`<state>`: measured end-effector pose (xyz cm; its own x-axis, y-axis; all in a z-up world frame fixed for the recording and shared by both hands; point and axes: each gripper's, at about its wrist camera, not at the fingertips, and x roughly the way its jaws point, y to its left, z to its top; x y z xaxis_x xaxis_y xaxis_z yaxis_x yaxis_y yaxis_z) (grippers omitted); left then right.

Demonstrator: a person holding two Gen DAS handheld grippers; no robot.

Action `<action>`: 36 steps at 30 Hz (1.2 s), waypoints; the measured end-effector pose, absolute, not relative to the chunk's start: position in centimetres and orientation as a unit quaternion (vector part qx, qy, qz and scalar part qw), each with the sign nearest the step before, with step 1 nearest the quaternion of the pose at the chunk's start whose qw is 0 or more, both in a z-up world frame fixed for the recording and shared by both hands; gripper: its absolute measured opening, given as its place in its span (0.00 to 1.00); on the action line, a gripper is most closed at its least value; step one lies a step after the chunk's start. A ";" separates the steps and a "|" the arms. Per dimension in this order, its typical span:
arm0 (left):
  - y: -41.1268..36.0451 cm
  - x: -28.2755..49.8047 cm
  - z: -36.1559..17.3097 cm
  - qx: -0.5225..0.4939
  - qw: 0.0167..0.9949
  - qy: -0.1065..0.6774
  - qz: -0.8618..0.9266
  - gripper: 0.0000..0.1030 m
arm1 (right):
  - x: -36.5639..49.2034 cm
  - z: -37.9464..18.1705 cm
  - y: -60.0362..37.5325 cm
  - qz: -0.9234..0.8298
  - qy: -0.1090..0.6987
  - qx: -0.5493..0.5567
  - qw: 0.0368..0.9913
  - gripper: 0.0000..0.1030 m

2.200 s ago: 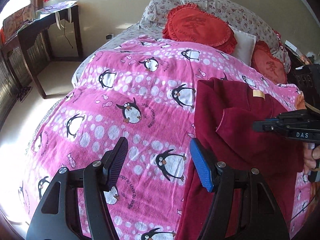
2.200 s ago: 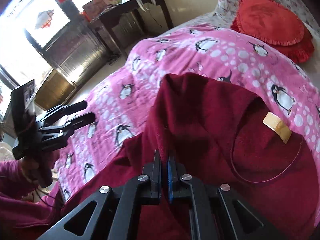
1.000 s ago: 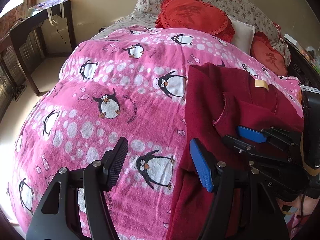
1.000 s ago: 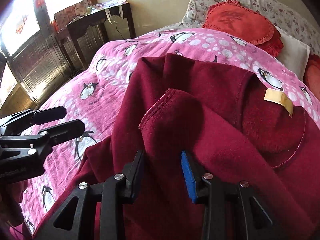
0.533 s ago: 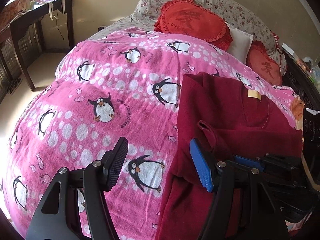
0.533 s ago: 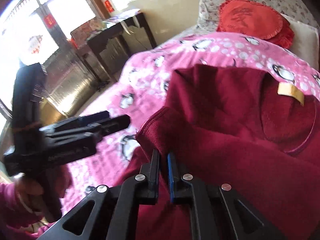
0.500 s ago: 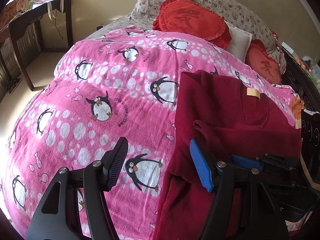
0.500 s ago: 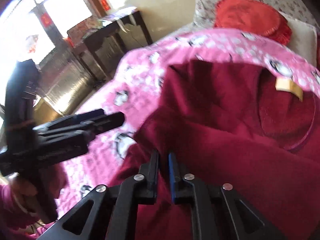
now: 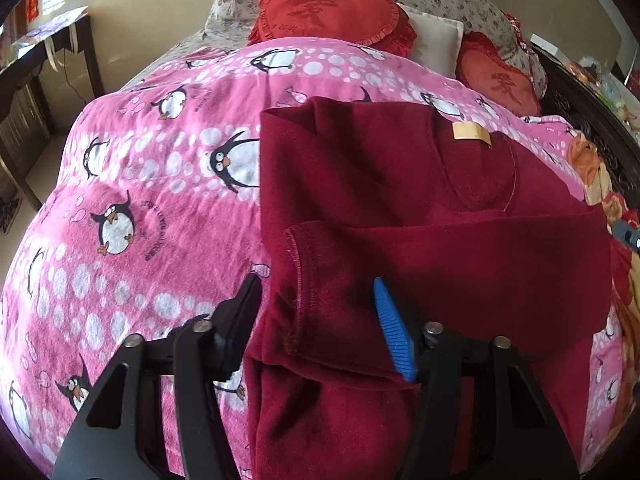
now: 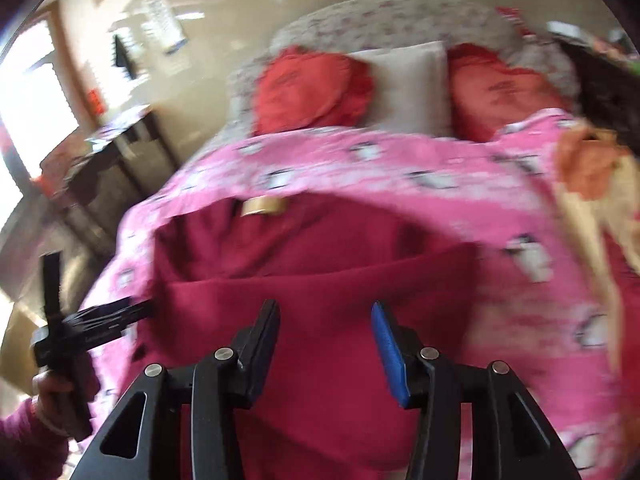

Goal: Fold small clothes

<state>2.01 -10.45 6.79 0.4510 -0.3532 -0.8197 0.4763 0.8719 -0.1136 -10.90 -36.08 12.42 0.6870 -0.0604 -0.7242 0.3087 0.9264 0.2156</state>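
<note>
A dark red sweater (image 9: 400, 176) lies on the bed with its tan neck label (image 9: 470, 133) showing. One sleeve (image 9: 460, 256) is folded across the body, its stitched cuff (image 9: 304, 264) at the sweater's left edge. My left gripper (image 9: 316, 316) straddles that cuff; its jaws are closing with the fabric between them, and I cannot see the pads pressing it. The right wrist view is blurred by motion. There my right gripper (image 10: 324, 336) hovers over the sweater (image 10: 320, 248) with its jaws opening and nothing between them. The left gripper (image 10: 108, 320) shows at the left.
A pink penguin blanket (image 9: 140, 200) covers the bed. Red heart cushions (image 9: 332, 12) and a white pillow (image 9: 434, 44) lie at the head. A dark desk (image 9: 44, 52) stands far left, dark carved wood (image 9: 580, 112) at the right. A hand in a pink sleeve (image 10: 48, 392) holds the left gripper.
The right gripper let go of the sleeve, opened and swung away to the right and up. The left gripper slid right over the cuff and its jaws narrowed.
</note>
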 end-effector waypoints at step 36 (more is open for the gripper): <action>-11.8 2.5 6.2 0.112 0.855 0.451 -0.228 0.18 | -9.3 13.1 -39.4 -0.039 0.444 0.007 0.895 0.23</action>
